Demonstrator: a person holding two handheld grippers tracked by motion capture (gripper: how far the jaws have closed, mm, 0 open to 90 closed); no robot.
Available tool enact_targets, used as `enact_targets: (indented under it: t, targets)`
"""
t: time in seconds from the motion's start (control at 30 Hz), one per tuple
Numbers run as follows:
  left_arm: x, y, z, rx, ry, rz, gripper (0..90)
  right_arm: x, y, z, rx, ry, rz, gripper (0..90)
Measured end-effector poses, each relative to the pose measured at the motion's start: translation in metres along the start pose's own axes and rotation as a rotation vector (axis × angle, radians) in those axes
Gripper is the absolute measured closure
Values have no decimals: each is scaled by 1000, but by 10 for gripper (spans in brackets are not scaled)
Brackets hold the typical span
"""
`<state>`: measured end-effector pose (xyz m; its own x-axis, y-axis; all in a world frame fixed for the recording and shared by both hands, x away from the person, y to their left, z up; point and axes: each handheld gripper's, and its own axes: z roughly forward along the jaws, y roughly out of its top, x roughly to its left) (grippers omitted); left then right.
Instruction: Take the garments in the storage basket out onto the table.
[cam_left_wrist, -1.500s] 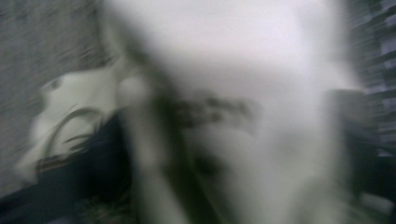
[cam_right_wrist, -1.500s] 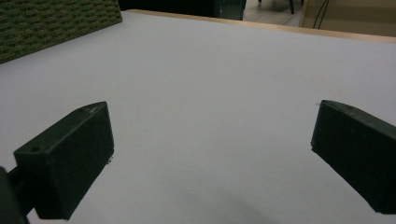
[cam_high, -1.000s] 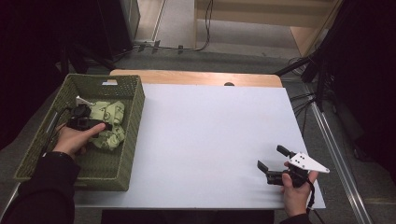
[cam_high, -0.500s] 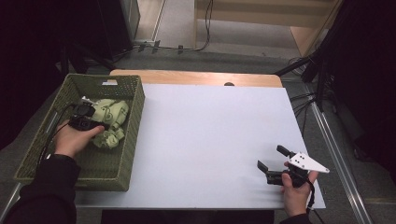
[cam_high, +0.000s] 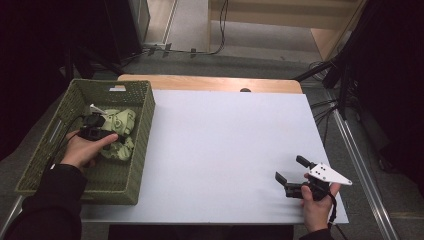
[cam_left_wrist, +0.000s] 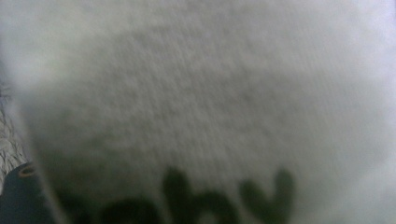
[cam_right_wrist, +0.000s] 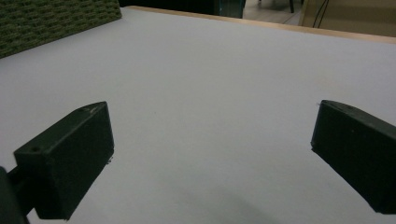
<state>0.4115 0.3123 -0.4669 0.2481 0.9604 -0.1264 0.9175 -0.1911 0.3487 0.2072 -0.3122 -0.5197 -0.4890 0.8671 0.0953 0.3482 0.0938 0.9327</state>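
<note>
A pale green cloth (cam_high: 121, 121) lies bunched in the green woven basket (cam_high: 144, 131) at the table's left. My left gripper (cam_high: 106, 133) is down in the basket, pushed against that cloth. Its jaws have just been opening. The left gripper view is a blur of pale fabric (cam_left_wrist: 210, 93) with dark lettering along the bottom, too close for me to tell whether cloth lies between the jaws. My right gripper (cam_high: 291, 169) rests low at the table's front right, held by a hand. Its jaws stand wide apart over the bare white surface, right gripper (cam_right_wrist: 212, 158) holding nothing.
The white tabletop (cam_high: 225, 140) stretches between the basket and the right hand, with a wooden strip (cam_high: 210, 83) along its far edge. Black stands and cables (cam_high: 345, 75) crowd the floor at the back right. A corner of the basket (cam_right_wrist: 56, 18) appears in the right gripper view.
The left hand has shifted slightly in the basket and the cloth pile has changed shape a little. The right hand and its gripper have not moved.
</note>
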Motion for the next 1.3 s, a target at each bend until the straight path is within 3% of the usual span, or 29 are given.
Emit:
enact_targets:
  t: [0.1, 0.2, 0.3, 0.37, 0.43, 0.53, 0.7, 0.97, 1.07, 1.3]
  targets:
    - [-3, -1, 0, -2, 16, 27, 93, 0, 0, 0, 0, 1, 0, 0]
    - [-4, -1, -3, -7, 25, 67, 171, 1, 0, 0, 2, 0, 1, 0]
    - [-5, -1, -7, -20, 1, 92, 399, 1, 0, 1, 4, -2, -2, 0]
    - [-6, 0, -8, -20, -7, 125, 491, 1, 0, 1, 4, -3, -2, 0]
    - [-7, 0, -9, -18, -13, 149, 509, 1, 0, 1, 4, -2, -2, 0]
    - [-8, 0, -12, -25, -5, 155, 542, 0, 0, 0, 2, -1, 1, 0]
    - [-5, 1, -18, -65, -20, 125, 551, 0, 0, 0, 0, 1, 0, 0]
    - [-3, 3, -35, -190, -46, 93, 551, 0, 0, 0, 0, 0, 0, 0]
    - [-3, 3, -45, -273, -35, 96, 550, 0, 0, 0, 0, 0, 0, 0]
    - [-2, 0, -60, -412, -40, 79, 550, 0, 0, 0, 1, -1, 0, 0]
